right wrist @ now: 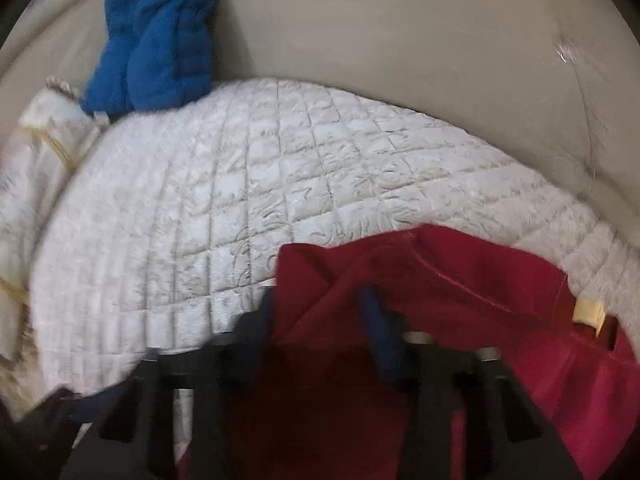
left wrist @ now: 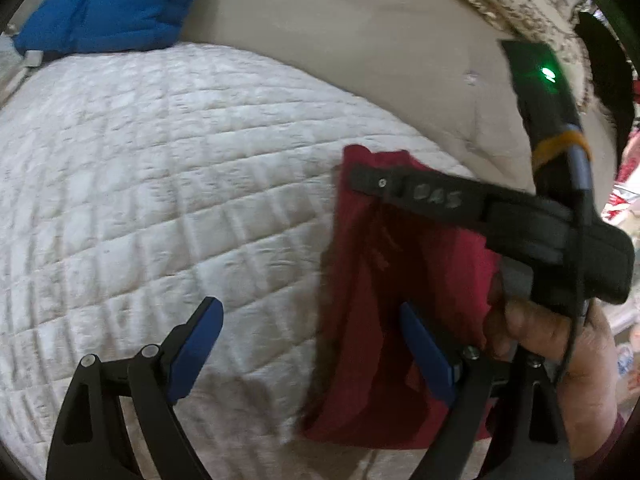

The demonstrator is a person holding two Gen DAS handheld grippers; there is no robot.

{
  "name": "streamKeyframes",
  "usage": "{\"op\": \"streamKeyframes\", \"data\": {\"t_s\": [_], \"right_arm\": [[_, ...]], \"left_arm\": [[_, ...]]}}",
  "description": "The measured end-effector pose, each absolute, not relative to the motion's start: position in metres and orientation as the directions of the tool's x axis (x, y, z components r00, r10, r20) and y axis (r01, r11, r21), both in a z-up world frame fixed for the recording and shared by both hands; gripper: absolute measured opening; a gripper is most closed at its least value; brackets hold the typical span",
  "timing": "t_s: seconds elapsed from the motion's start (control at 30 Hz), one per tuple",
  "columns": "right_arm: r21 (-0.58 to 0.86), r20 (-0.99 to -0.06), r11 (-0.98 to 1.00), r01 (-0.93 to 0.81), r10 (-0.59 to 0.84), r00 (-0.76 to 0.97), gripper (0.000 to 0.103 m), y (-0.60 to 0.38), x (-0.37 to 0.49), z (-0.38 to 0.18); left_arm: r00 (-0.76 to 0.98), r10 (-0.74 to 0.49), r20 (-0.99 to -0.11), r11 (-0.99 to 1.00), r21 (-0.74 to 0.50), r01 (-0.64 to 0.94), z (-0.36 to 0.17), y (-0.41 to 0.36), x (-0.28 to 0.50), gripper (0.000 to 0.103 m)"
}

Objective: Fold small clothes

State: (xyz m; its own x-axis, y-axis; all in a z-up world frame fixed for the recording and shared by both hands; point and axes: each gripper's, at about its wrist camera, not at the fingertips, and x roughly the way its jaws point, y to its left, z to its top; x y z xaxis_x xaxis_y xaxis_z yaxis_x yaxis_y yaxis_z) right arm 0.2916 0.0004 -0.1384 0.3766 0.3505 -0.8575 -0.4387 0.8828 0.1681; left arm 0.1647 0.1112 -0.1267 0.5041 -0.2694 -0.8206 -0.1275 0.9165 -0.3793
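Observation:
A small red garment point(left wrist: 380, 320) hangs over the white quilted mat point(left wrist: 160, 200). In the left wrist view my left gripper point(left wrist: 308, 340) is open and empty, its blue-padded fingers point(left wrist: 200, 344) spread just left of the cloth. My right gripper point(left wrist: 368, 182) reaches in from the right and pinches the garment's top edge, lifting it. In the blurred right wrist view the red garment point(right wrist: 460, 300) drapes over the right gripper point(right wrist: 320, 312), with cloth between its blue pads point(right wrist: 378, 336). A cream label point(right wrist: 588, 312) shows on the garment.
A blue padded garment point(left wrist: 112, 4) lies at the mat's far left, also in the right wrist view point(right wrist: 156, 36). A beige cover point(left wrist: 360, 40) lies beyond the mat, with a patterned border point(left wrist: 520, 4). A white bundle point(right wrist: 36, 160) sits at the left.

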Motion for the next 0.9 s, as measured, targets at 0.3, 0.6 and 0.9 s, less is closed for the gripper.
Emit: {"op": "streamKeyframes", "data": {"t_s": [0.3, 0.6, 0.9], "right_arm": [[0.349, -0.745, 0.838, -0.420, 0.520, 0.418, 0.000, -0.059, 0.267, -0.094], [0.376, -0.739, 0.840, -0.391, 0.526, 0.420, 0.000, -0.078, 0.261, -0.080], [0.355, -0.797, 0.874, -0.333, 0.469, 0.381, 0.039, -0.064, 0.269, -0.078]], "left_arm": [[0.526, -0.357, -0.772, 0.897, -0.441, -0.037, -0.123, 0.087, 0.168, 0.068], [0.554, -0.401, -0.729, 0.881, -0.473, 0.014, -0.111, 0.085, 0.160, 0.029], [0.563, -0.397, -0.725, 0.887, -0.461, 0.030, -0.103, 0.082, 0.155, 0.024]]}}
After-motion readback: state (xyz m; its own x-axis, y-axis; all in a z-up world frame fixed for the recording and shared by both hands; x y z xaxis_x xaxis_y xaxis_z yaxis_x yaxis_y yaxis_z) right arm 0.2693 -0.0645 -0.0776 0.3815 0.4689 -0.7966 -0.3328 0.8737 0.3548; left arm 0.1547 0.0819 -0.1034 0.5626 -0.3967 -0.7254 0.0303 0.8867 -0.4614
